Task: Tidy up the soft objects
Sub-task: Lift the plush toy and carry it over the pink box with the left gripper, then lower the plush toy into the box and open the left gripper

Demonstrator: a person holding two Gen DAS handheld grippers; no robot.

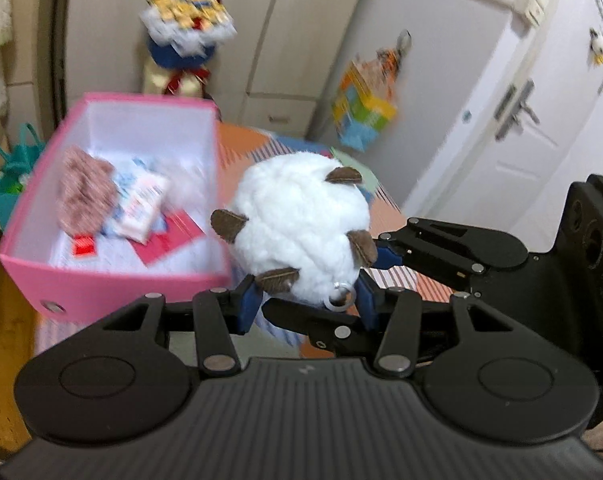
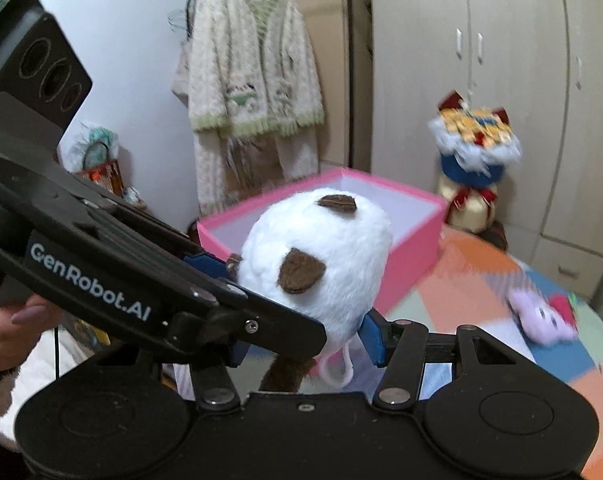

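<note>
Fluffy white plush toy (image 1: 301, 224) with brown felt patches.

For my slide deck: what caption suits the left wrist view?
Both grippers, left gripper and right gripper, hold a white plush toy beside an open pink box.

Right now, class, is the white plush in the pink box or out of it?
Out. The white plush is held in the air between both grippers, left and right, in front of the pink box.
</note>
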